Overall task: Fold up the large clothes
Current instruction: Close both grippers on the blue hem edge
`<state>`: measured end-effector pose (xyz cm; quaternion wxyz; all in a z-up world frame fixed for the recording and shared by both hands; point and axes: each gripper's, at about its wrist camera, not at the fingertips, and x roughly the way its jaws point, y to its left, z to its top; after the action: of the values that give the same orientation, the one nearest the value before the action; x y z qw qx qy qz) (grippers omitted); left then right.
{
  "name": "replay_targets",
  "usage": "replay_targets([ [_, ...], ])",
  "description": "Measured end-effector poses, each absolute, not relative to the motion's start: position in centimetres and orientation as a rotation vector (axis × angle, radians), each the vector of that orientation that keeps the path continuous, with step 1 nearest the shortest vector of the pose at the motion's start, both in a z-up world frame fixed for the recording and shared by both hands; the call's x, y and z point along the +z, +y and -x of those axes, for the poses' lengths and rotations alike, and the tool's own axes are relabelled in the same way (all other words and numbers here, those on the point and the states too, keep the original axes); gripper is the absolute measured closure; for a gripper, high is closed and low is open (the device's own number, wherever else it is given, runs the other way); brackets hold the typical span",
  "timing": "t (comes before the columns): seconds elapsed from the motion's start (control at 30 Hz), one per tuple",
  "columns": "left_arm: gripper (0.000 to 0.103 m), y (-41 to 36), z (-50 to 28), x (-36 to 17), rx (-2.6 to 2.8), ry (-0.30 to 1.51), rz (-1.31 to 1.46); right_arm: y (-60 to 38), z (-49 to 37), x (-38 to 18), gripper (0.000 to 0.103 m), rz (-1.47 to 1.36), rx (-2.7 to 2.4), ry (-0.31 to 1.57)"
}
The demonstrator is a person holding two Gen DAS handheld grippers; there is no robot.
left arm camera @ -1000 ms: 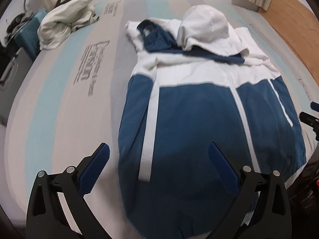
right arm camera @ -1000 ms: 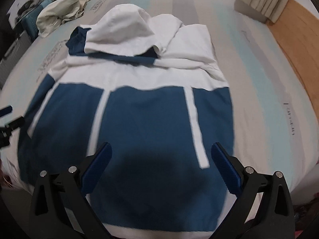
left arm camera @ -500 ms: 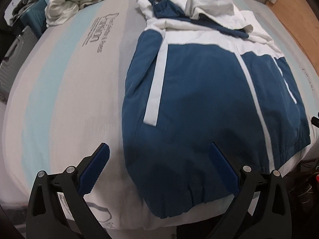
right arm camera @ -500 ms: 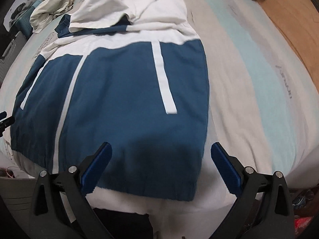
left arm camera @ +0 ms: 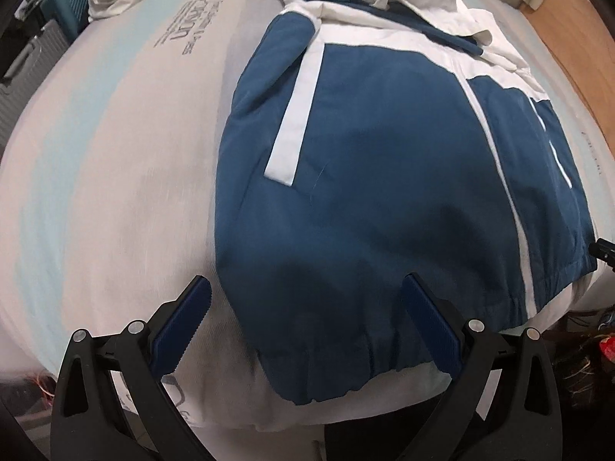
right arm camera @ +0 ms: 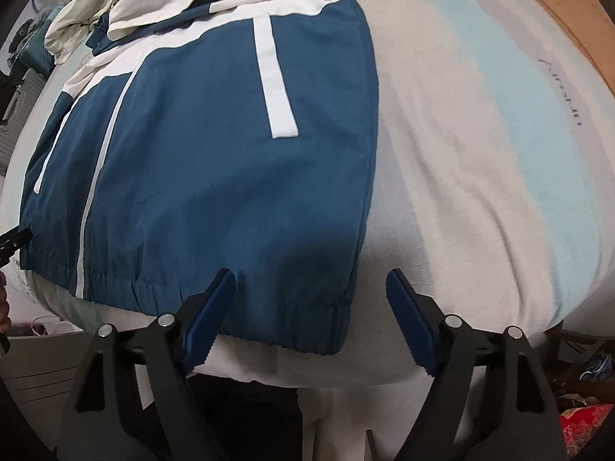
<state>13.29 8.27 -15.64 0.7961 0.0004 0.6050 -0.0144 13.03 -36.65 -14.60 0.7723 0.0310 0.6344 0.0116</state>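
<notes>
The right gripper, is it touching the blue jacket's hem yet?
Cannot tell. In the right wrist view the right gripper, jaws closing, straddles the jacket hem corner, but contact isn't plain.

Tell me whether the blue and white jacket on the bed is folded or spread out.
Spread out, not folded. The jacket lies flat on the mattress, its elastic hem stretched along the near edge, hood bunched at the far end.
</notes>
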Motion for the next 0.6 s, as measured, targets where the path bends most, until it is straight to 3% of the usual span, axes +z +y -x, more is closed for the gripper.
replay_targets([
  [0.6, 0.006, 10.4, -12.9, -18.0, 0.004, 1.352, 0.06, -36.0, -13.5, -17.5, 0.027, -0.129, 0.052, 1.448],
])
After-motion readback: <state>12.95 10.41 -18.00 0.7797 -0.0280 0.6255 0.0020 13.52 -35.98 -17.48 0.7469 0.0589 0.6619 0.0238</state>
